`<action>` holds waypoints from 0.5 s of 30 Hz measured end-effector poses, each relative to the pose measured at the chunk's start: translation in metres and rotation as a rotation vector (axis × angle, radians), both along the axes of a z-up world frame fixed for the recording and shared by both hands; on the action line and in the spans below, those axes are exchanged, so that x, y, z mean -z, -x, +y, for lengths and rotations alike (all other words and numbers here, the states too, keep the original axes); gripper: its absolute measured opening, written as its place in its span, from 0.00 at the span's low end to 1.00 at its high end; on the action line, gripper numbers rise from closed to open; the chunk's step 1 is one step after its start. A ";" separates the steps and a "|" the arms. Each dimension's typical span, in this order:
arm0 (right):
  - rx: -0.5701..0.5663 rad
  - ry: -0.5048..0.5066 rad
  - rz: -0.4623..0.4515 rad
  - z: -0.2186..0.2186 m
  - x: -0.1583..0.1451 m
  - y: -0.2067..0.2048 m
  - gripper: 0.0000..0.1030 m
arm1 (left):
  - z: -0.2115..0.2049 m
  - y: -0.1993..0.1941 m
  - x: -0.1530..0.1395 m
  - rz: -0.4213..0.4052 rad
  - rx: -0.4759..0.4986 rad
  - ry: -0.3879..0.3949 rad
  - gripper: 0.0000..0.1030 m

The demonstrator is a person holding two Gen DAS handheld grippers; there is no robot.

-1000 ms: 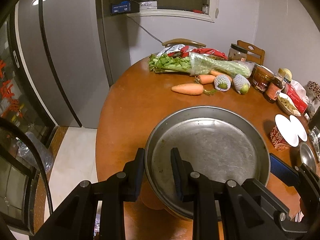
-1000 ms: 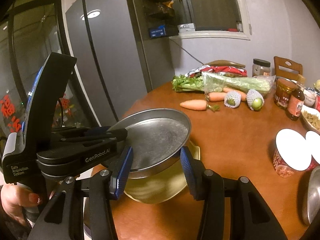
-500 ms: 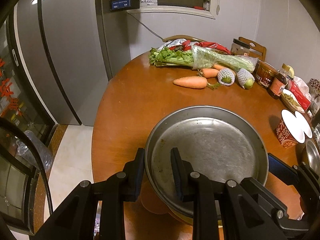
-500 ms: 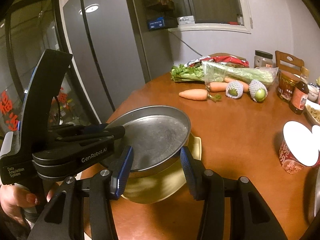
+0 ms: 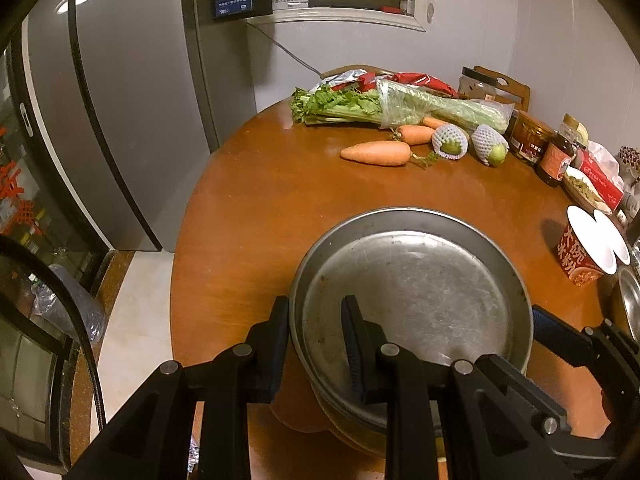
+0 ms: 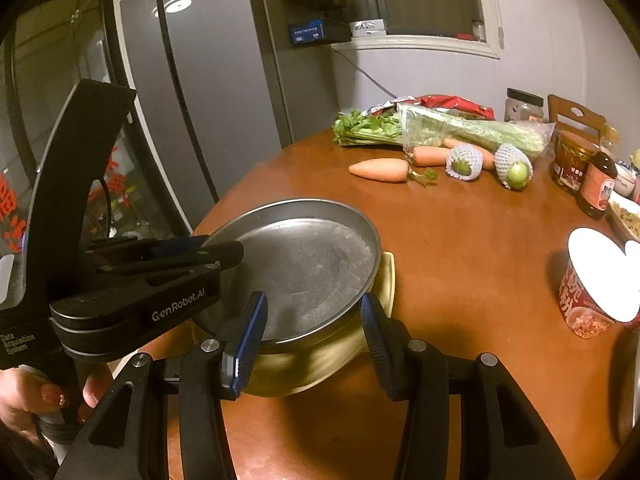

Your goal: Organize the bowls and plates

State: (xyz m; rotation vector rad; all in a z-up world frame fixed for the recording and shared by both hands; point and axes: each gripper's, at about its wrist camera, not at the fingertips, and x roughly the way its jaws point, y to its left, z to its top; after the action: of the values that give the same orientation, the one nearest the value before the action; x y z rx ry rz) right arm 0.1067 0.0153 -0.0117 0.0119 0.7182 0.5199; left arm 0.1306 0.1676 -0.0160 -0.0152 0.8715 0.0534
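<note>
Right wrist view: my left gripper [image 6: 224, 252] pinches the steel plate [image 6: 304, 264] rim; my spread right gripper [image 6: 312, 340] straddles the yellow bowl [image 6: 320, 364] underneath.

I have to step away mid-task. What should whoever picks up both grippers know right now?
Left gripper: shut on the steel plate's near rim.
Right gripper: open, fingers either side of the yellow bowl, not gripping.
The plate sits over the bowl near the table edge; whether it rests fully I cannot tell.
Left: release the plate, then gather the remaining dishes at the right.
</note>
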 end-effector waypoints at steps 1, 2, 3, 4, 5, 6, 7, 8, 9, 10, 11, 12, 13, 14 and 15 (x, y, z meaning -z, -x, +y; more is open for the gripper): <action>0.002 0.006 -0.003 0.000 0.000 0.000 0.49 | 0.000 0.000 0.001 0.002 0.000 0.002 0.26; 0.004 0.010 -0.006 0.000 0.001 0.000 0.49 | -0.001 0.000 0.001 0.002 0.001 0.001 0.26; 0.005 0.013 -0.007 0.000 0.001 -0.001 0.49 | -0.001 -0.001 0.002 0.003 0.002 0.002 0.26; 0.006 0.014 -0.006 0.000 0.002 -0.001 0.49 | -0.001 -0.001 0.003 0.004 0.003 0.002 0.26; 0.007 0.014 -0.003 -0.001 0.003 -0.002 0.49 | -0.002 -0.001 0.003 0.003 0.004 0.000 0.26; 0.009 0.017 -0.004 -0.001 0.004 -0.002 0.49 | -0.002 -0.001 0.003 0.002 0.005 -0.001 0.26; 0.009 0.020 -0.007 -0.001 0.004 -0.002 0.49 | -0.002 -0.001 0.003 0.003 0.005 -0.001 0.26; 0.008 0.022 -0.011 -0.001 0.004 -0.002 0.49 | -0.001 -0.001 0.003 0.002 0.005 -0.002 0.26; 0.008 0.024 -0.013 -0.001 0.003 -0.001 0.49 | -0.001 -0.001 0.004 0.003 0.005 0.000 0.26; 0.008 0.027 -0.015 -0.001 0.003 -0.001 0.49 | -0.001 -0.001 0.004 0.003 0.006 0.002 0.26; 0.007 0.031 -0.018 0.000 0.004 0.000 0.49 | -0.002 0.000 0.003 0.002 0.008 0.001 0.26; 0.007 0.036 -0.022 0.001 0.003 0.001 0.49 | -0.001 0.000 0.003 0.003 0.008 0.003 0.26; 0.006 0.040 -0.024 0.001 0.003 0.002 0.49 | 0.000 0.001 0.003 0.002 0.009 0.007 0.26; 0.003 0.045 -0.028 0.002 0.003 0.003 0.49 | 0.001 0.001 0.003 0.002 0.008 0.011 0.26; 0.001 0.047 -0.029 0.002 0.003 0.004 0.49 | 0.002 0.002 0.003 0.001 0.005 0.013 0.26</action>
State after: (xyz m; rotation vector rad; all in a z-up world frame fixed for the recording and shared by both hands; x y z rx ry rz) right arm 0.1028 0.0173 -0.0150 -0.0388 0.7015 0.5011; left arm 0.1290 0.1694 -0.0194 -0.0249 0.8729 0.0429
